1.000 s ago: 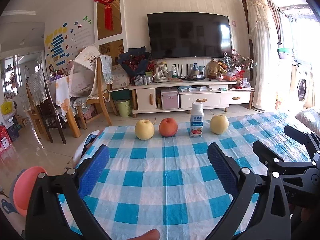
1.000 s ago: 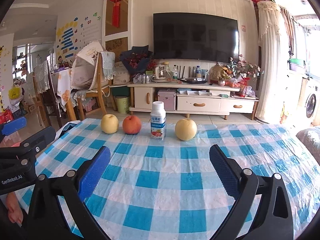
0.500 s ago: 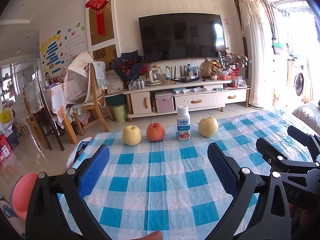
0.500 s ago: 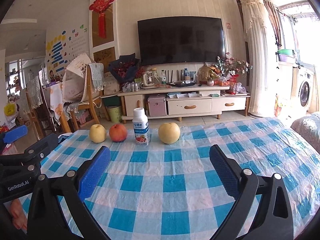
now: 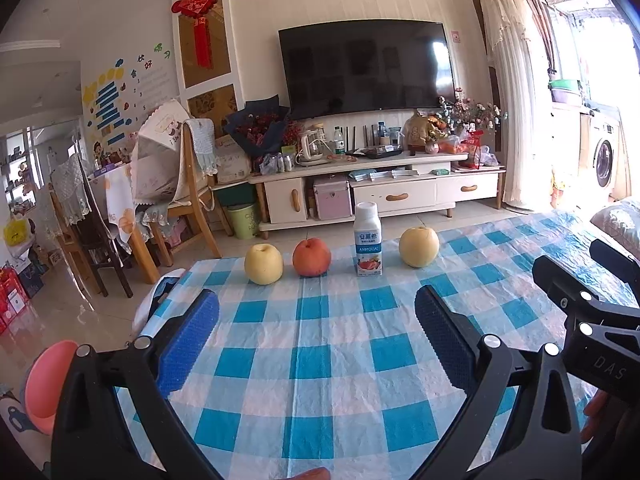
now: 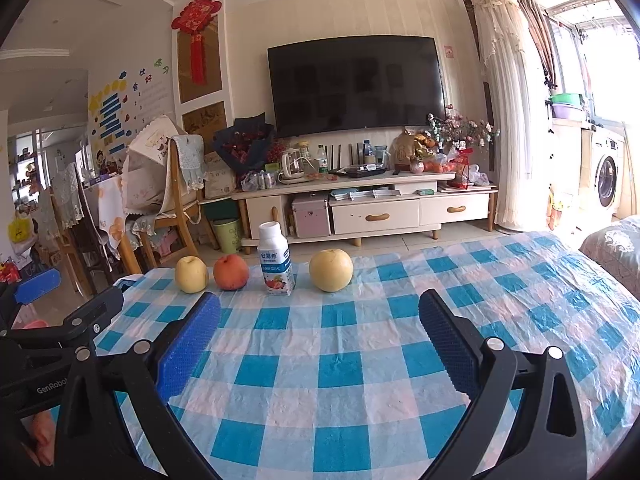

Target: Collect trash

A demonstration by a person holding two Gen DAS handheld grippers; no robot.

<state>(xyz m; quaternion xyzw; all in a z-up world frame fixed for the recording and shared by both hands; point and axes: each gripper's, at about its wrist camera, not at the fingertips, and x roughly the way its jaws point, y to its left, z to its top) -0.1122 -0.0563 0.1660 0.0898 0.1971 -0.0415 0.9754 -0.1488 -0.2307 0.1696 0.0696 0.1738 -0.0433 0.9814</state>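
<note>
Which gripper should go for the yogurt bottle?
Left, marginally. The yogurt bottle sits nearer centre between the open left gripper fingers; in the right gripper view it stands left of centre.

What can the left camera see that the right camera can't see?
Only the left wrist view shows the pink round thing low at its left edge and the right gripper's black frame at its right edge. Only the right wrist view shows the left gripper's frame with a blue pad. Both show the yogurt bottle, the red apple, two yellow fruits and the checked tablecloth.
</note>
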